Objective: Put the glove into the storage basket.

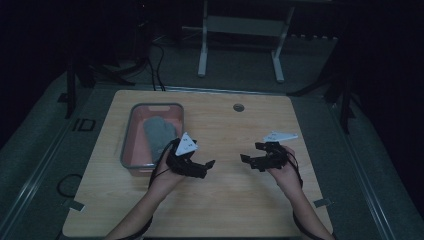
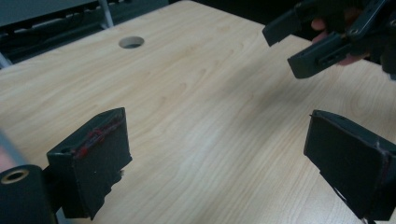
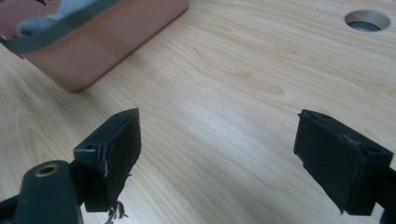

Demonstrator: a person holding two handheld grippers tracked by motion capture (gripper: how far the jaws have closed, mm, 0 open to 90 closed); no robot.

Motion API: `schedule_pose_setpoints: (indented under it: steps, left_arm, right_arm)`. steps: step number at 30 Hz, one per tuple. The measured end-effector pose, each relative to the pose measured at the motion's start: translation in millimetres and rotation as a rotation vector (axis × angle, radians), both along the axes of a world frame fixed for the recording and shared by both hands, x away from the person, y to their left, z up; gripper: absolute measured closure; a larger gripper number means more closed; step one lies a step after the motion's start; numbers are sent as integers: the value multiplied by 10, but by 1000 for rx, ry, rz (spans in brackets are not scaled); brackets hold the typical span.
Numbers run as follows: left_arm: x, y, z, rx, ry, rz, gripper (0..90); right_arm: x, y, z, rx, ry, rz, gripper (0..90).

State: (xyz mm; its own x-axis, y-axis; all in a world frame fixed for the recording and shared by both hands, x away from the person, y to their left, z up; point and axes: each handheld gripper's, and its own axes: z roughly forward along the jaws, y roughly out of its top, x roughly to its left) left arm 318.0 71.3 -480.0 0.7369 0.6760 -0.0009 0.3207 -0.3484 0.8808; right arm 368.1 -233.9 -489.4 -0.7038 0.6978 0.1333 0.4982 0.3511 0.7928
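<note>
Looking down from the high view, both forearms angle inward over the wooden surface (image 1: 225, 200), left gripper (image 1: 202, 167) and right gripper (image 1: 250, 161) facing each other, near but apart. Pink bin (image 1: 131, 145) with a grey cloth (image 1: 159, 132) sits just beside the left hand (image 1: 167, 172). Left gripper view: fingers (image 2: 91, 163) spread wide, empty. Right gripper view: fingers (image 3: 112, 154) wide too, holding nothing, bin ahead.

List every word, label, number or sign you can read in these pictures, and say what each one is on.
"ID": dark letters on the grey floor strip left of the table.
Small dark marks on the grey plate of the left gripper: too small to read.
Small dark marks on the plate of the right gripper: too blurred to read.
</note>
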Motion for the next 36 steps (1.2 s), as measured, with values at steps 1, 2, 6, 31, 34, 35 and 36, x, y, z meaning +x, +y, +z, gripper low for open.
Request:
schedule_pose_setpoints:
  steps: [1, 2, 6, 31, 34, 35, 36]
  left_arm:
    - [-10, -28, -16, -2, -1, -5, 71]
    - [-23, -62, -34, 3, -2, -15, 71]
    - [-78, -194, -114, 4, -5, -44, 71]
    - [-228, -537, -579, 33, 23, -152, 71]
    - [-227, -538, -598, 26, 27, -147, 71]
    - [-224, -539, -607, 28, 29, -147, 71]
    - [-225, -539, -612, 28, 30, -148, 71]
  right_arm:
    - [-11, -21, -11, -1, -1, 0, 148]
    - [-23, -40, -22, -1, 3, -1, 148]
    - [-98, -131, -88, -11, -3, -2, 148]
    - [-472, -645, -548, -48, -21, -9, 148]
    - [-478, -684, -558, -41, -29, -19, 147]
    - [-476, -692, -564, -41, -26, -22, 147]
    - [-474, -699, -573, -39, -29, -29, 148]
